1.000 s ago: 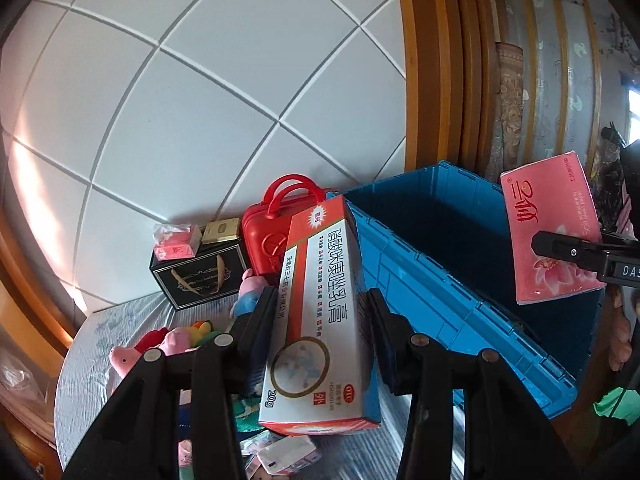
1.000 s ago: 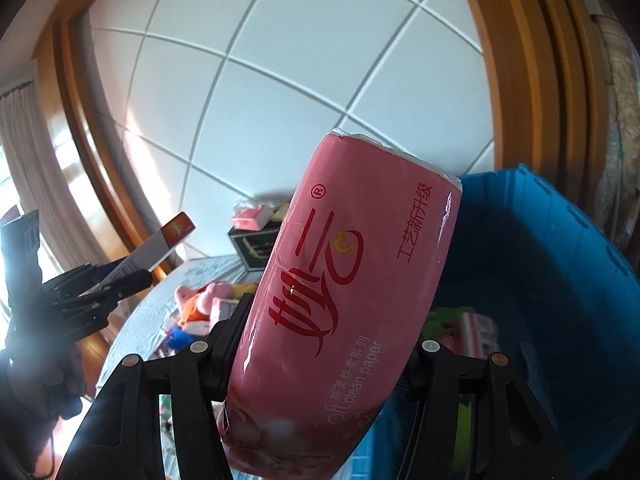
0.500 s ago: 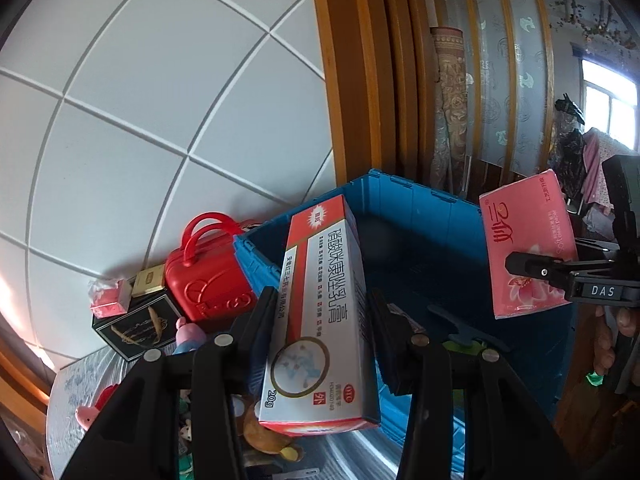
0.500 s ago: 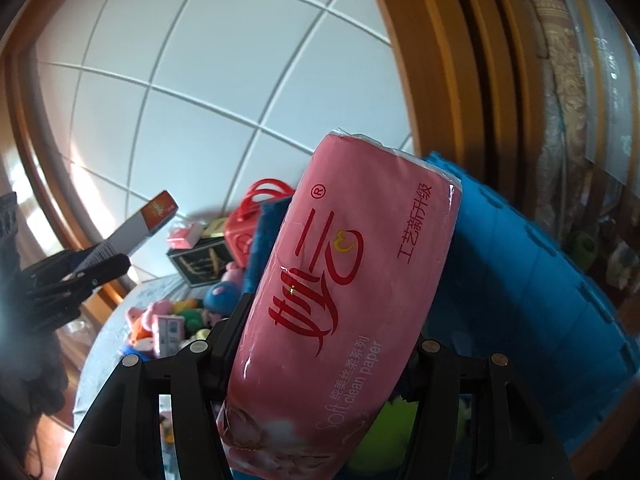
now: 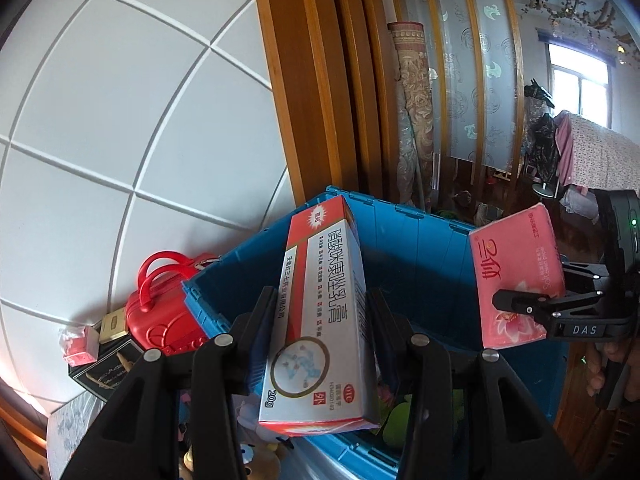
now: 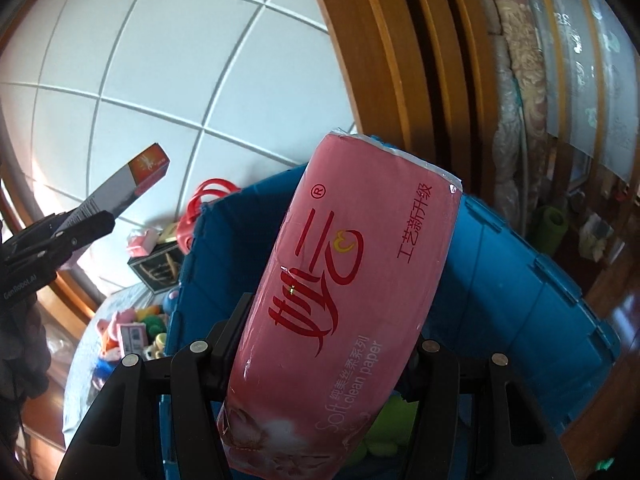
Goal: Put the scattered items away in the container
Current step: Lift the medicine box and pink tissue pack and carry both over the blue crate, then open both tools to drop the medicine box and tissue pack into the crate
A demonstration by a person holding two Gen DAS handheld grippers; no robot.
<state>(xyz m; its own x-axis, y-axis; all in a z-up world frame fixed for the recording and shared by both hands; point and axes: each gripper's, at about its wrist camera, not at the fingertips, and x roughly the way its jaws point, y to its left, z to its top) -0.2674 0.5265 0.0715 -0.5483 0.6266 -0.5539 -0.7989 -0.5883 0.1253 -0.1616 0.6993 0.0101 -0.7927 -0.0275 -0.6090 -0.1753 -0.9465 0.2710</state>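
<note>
The blue crate (image 5: 420,248) stands on the table (image 5: 70,424), against the white tiled wall and a wooden frame.

Left wrist view: the left gripper (image 5: 320,320) is clamped on a red-and-white ointment box (image 5: 320,320), one finger on each long side, part-way open at the width of the box. The box is upright, in front of the crate's near left corner. Left of the crate, touching its wall, stands a red toy case (image 5: 160,312); further left a black gift box (image 5: 104,368) carries a small pink packet (image 5: 78,346). At the right edge the right gripper (image 5: 520,304) grips a pink tissue pack (image 5: 516,276) above the crate.

Right wrist view: the right gripper (image 6: 328,344) grips the tissue pack (image 6: 340,300), tilted, over the crate (image 6: 520,280). Plush toys (image 6: 132,328) lie on the table left of the crate. The left gripper (image 6: 86,226) holds the ointment box (image 6: 132,180) at the left edge.
</note>
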